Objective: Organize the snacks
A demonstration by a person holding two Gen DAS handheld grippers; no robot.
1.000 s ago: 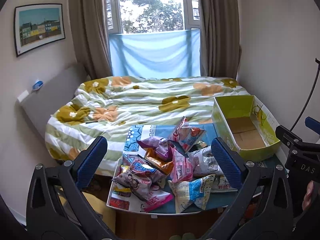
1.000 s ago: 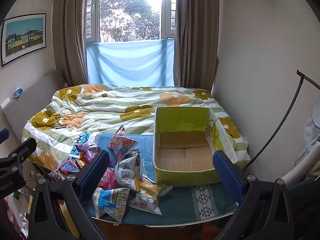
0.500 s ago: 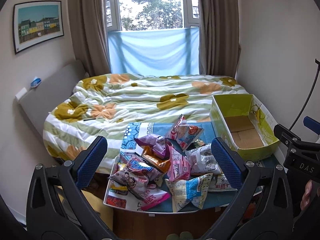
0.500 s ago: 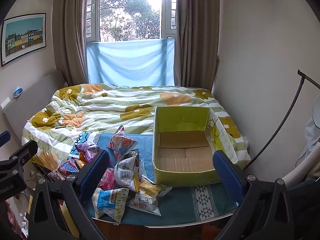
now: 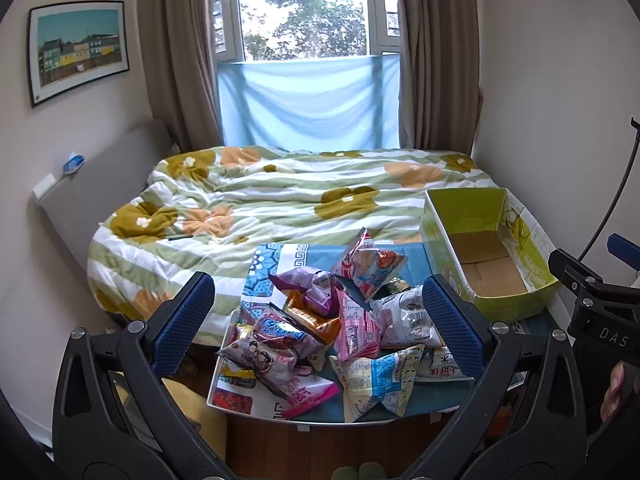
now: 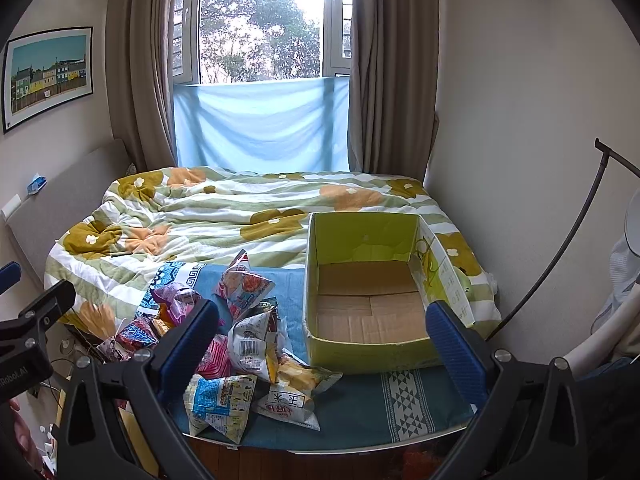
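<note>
A pile of several snack bags (image 5: 340,320) lies on a small table with a blue cloth (image 5: 424,400) at the foot of a bed; it also shows in the right wrist view (image 6: 248,344). An empty green cardboard box (image 6: 368,280) stands on the table's right side, seen too in the left wrist view (image 5: 488,252). My left gripper (image 5: 320,328) is open and empty, hovering above and in front of the pile. My right gripper (image 6: 320,344) is open and empty, in front of the box and pile.
A bed with a flowered quilt (image 5: 280,200) lies behind the table. A wall (image 6: 520,120) is on the right, with a dark curved rod (image 6: 568,240) beside it. Wooden floor (image 5: 320,452) shows below the table's front edge.
The left wrist view has shifted slightly, with the table and pile moving a little left and down in frame. The right wrist view is almost unchanged. Both grippers stay open.
</note>
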